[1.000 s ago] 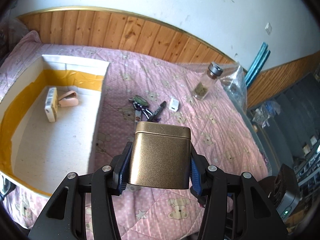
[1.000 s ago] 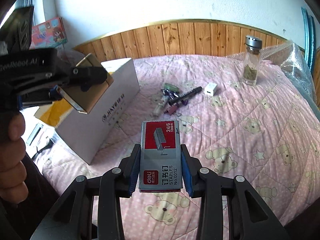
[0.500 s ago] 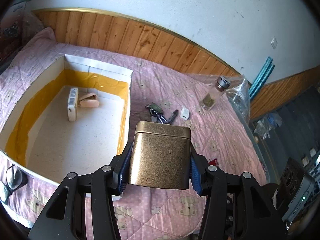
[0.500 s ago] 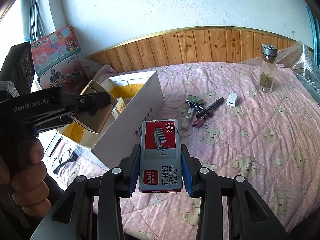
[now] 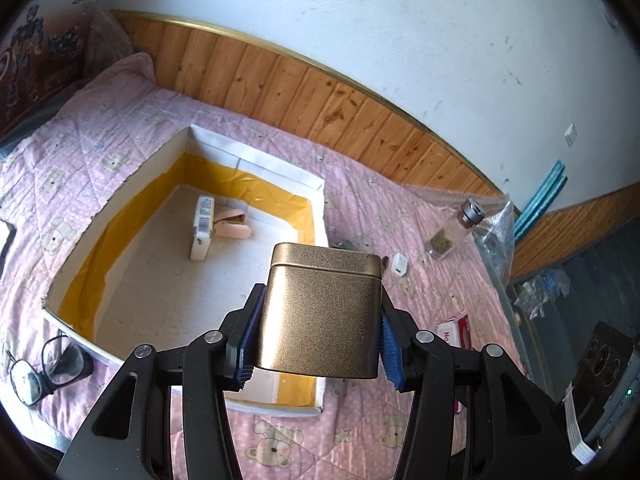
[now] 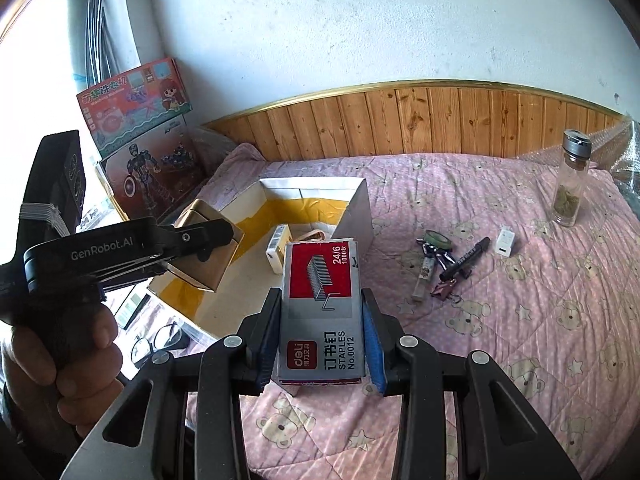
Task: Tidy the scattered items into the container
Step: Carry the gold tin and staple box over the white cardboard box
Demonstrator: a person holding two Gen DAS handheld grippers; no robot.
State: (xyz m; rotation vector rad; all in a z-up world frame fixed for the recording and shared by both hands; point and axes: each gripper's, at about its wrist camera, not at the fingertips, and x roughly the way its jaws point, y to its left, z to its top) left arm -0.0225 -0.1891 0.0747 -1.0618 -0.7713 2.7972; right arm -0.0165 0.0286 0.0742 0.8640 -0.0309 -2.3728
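Observation:
My left gripper (image 5: 316,332) is shut on a gold tin (image 5: 320,312), held above the near right corner of the open white box (image 5: 308,184) with yellow tape inside. In the box lie a white carton (image 5: 202,232) and a pink stapler (image 5: 232,226). My right gripper (image 6: 322,344) is shut on a red and grey staples box (image 6: 322,308), above the pink quilt just right of the white box (image 6: 356,208). The right wrist view also shows the left gripper (image 6: 200,240) with the gold tin (image 6: 208,256) over the box's left side.
On the quilt right of the box lie a glass jar (image 6: 570,184), a white charger (image 6: 504,242), a black pen (image 6: 466,258) and keys with clips (image 6: 436,256). Glasses (image 5: 36,368) lie at the box's near left. Toy cartons (image 6: 136,132) lean on the wall.
Both grippers have moved left toward the white box with their loads and risen a little. The tin now hangs over the box's corner; the box shows more fully in both views.

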